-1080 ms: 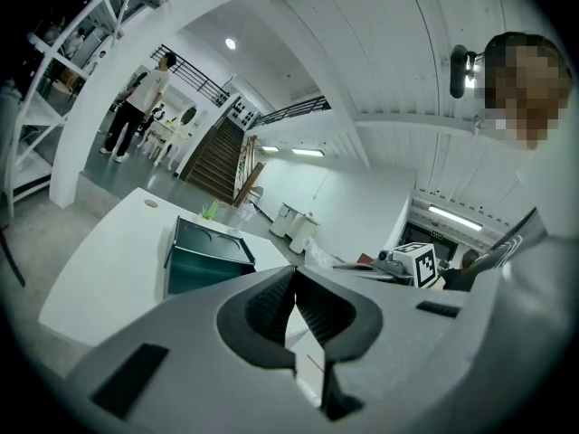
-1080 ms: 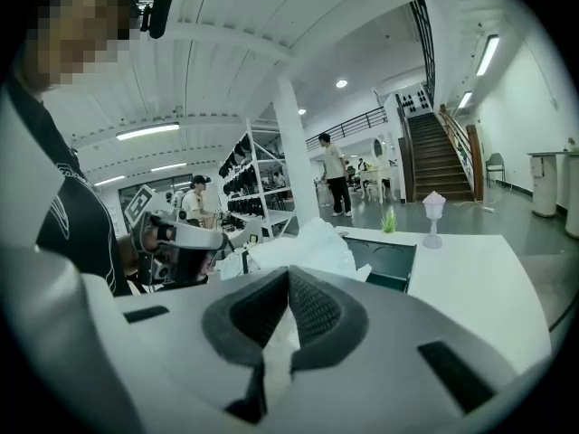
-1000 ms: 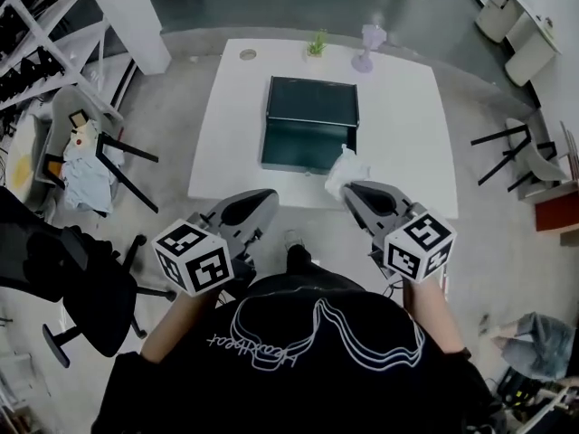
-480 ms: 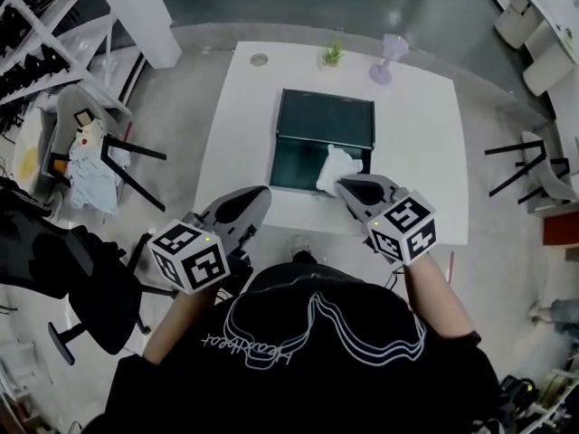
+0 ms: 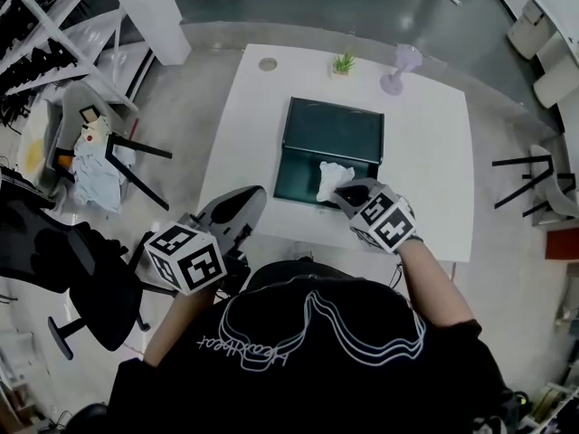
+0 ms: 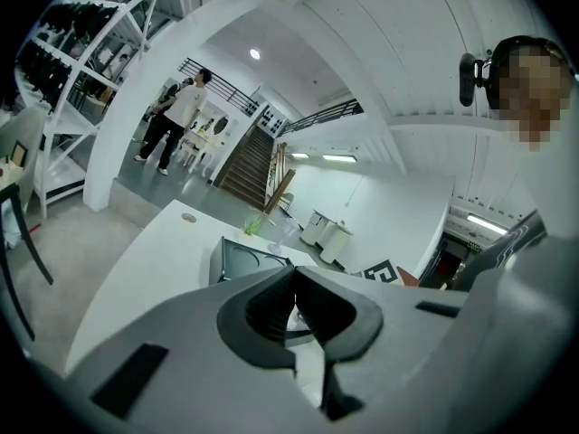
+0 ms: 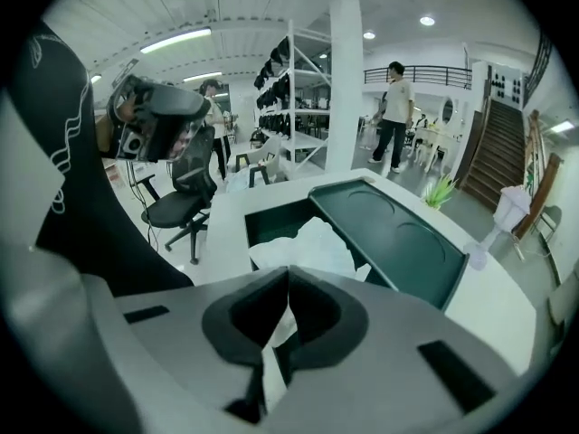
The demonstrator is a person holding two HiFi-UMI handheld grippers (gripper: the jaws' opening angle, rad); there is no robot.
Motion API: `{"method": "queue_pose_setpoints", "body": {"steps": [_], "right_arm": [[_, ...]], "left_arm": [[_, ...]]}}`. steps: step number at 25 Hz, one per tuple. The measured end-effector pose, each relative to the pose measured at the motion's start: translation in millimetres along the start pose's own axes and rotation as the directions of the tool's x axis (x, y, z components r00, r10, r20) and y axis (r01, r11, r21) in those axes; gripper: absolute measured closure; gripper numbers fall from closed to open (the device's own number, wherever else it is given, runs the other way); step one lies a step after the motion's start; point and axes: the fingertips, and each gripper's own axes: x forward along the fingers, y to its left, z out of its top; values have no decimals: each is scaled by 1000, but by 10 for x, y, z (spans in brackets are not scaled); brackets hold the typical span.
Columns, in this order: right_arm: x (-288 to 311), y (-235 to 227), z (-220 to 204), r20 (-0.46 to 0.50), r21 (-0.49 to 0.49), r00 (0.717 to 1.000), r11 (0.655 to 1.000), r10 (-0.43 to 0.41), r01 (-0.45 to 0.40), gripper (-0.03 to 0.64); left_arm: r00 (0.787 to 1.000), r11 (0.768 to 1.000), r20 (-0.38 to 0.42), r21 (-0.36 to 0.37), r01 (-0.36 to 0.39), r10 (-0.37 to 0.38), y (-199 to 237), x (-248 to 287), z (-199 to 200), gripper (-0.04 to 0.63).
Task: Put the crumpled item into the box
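Now: paper wad, pinched in right gripper, carried from near edge of table to over open box; release pending. Left gripper: jaws together, empty.

Box open from above; lid stands along far edge; plant, fan beyond.

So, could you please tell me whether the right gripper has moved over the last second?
Yes. The right gripper, shut on the crumpled item, has moved forward, from the table's near edge to over the open box.
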Motion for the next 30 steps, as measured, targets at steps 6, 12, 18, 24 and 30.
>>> {"method": "queue_pose_setpoints", "body": {"steps": [6,12,18,24,30], "right_arm": [[224,-80,-151,-83,-1,996,1000,20,-20,609],[403,-161,-239,-174,-41,985,999,2,-9,609],[448,-175,-267,-223,-57,975,998,-5,-8,599],[491,-183,-310,-216,-45,976,999,12,-22,510],[395,-195,-233,-175,27,985,1000,2,3,458]], "left_arm": [[1000,1000,1,-14,-28,28,81,20,13,591],[999,999,13,-22,-48,48,167,13,34,591],[997,997,23,-37,-67,68,249,-20,70,591],[997,997,21,-37,-69,69,269,-9,68,591],[998,997,-2,-56,-57,57,300,42,-42,591]]}}
